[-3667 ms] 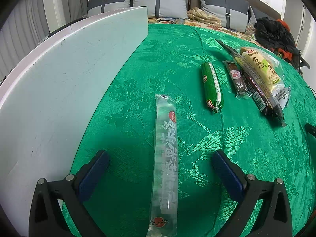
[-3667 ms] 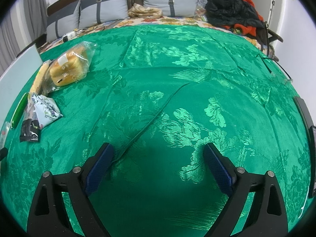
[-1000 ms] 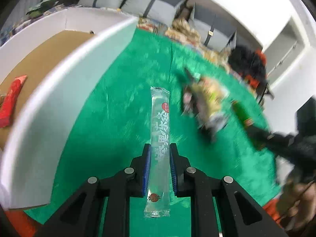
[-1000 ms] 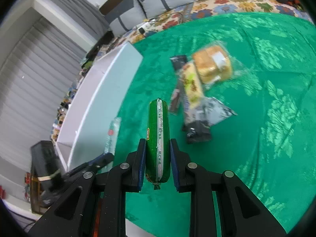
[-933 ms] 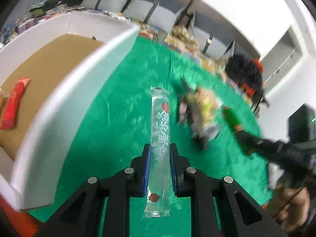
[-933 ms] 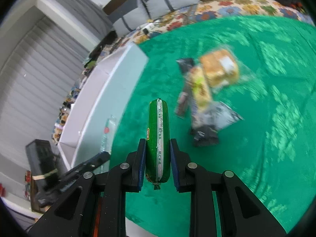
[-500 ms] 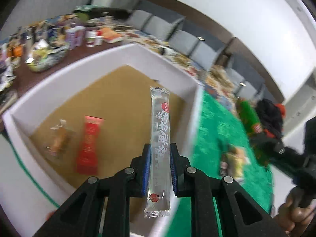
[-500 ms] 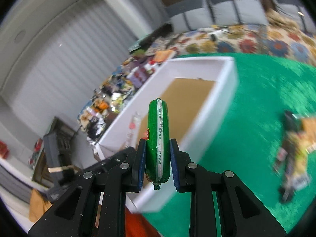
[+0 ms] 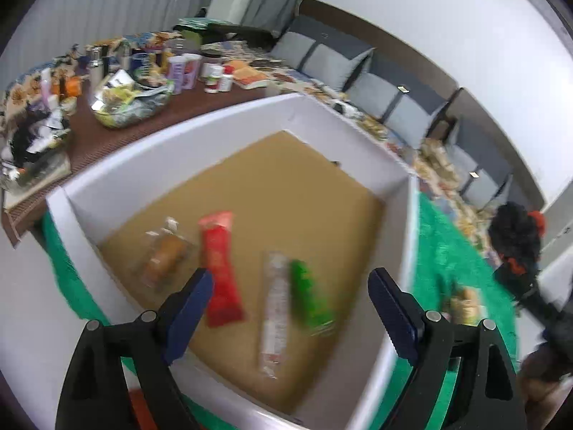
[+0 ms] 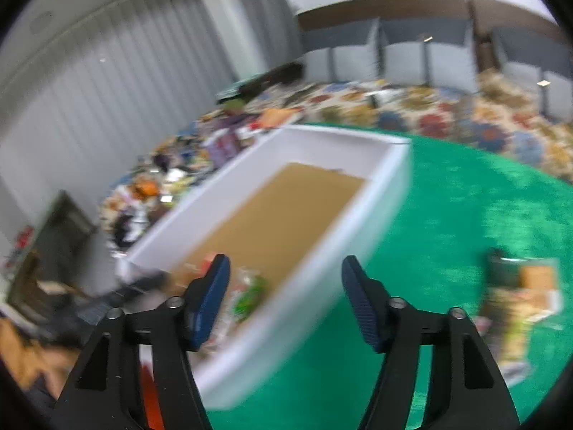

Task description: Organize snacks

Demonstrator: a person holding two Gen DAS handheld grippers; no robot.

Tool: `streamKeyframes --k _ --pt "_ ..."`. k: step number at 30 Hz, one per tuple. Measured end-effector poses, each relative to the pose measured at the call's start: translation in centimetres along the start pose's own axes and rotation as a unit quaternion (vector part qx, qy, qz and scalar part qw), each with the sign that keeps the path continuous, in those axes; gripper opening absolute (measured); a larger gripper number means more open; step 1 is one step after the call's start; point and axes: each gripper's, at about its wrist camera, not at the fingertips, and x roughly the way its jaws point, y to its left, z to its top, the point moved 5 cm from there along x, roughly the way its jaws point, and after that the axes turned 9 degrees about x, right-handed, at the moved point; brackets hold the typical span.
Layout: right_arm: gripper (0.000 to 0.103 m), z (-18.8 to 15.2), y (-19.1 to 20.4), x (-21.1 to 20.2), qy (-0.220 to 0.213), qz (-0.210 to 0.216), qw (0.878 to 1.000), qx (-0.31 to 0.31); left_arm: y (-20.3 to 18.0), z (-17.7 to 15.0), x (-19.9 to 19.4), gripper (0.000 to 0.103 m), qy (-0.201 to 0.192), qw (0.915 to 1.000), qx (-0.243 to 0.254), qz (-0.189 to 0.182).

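A white box [image 9: 358, 132] with a brown floor lies under my left gripper [image 9: 290, 311]. Its jaws are opening and nothing is between them. On the box floor lie a clear long snack packet [image 9: 275, 308], a green sausage stick [image 9: 308, 299], a red packet [image 9: 219, 268] and a clear-wrapped bun [image 9: 163, 256]. My right gripper [image 10: 283, 302] hangs over the box's near wall [image 10: 322, 272]; its jaws are opening and hold nothing. The green stick [image 10: 250, 297] shows blurred below it in the box. More snacks [image 10: 519, 297] lie on the green cloth at the right.
A green patterned cloth [image 10: 465, 222] covers the table. Behind the box stands a brown table [image 9: 107, 136] crowded with cups, jars and bags. Grey cushions [image 9: 394, 96] line the far wall. A black and red garment [image 9: 515, 240] lies at the right.
Both grippers swung from the green cloth to over the white box and opened. The clear packet and the green stick dropped from the jaws and now lie on the box floor.
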Motion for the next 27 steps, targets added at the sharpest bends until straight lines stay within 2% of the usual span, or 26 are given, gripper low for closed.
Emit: streamKeyframes --k 2,5,8,11,13,14,16,19,21,27 --pt "0.072 -1.7 -3.7 -1.3 -0.011 -0.051 0.999 -0.009 -2.9 -0.6 -0.7 0.088 -0.005 0.9993 0.025 -0.026" --pt "0.072 -6.0 -11.7 -3.9 -0.014 -0.155 0.988 -0.008 -8.5 -1.9 -1.7 0.088 -0.012 0.9941 0.085 -0.066" --pt "0.072 -10.6 -21.2 -7.6 -0.005 -0.253 0.966 0.043 -14.1 -4.2 -1.7 0.102 0.001 0.9845 0.139 -0.108" --pt "0.072 -14.3 -29.3 -11.7 -0.001 -0.32 0.94 0.116 -18.5 -7.8 0.9 0.103 0.054 0.974 0.166 -0.144" --pt "0.072 -16.1 -32.9 -13.9 -0.001 -0.341 0.926 0.16 -21.1 -11.4 4.0 0.103 0.113 0.9653 0.191 -0.138" --pt "0.072 -17.2 -34.7 -15.0 0.0 -0.349 0.919 0.185 -21.9 -12.7 5.2 0.103 0.126 0.9633 0.199 -0.128" --pt "0.072 -18.4 -36.6 -16.2 0.002 -0.353 0.912 0.209 -23.0 -14.3 7.2 0.102 0.14 0.9616 0.211 -0.105" --pt "0.074 -18.6 -37.3 -17.2 -0.012 -0.36 0.913 0.193 -23.8 -14.6 9.3 0.102 0.138 0.9624 0.221 -0.076" --pt "0.077 -18.6 -37.2 -17.1 -0.017 -0.359 0.914 0.188 -24.2 -14.3 11.0 0.103 0.131 0.963 0.231 -0.044" --pt "0.083 -18.4 -37.2 -16.7 -0.02 -0.363 0.912 0.192 -23.4 -13.9 14.6 0.102 0.122 0.9603 0.251 0.002"
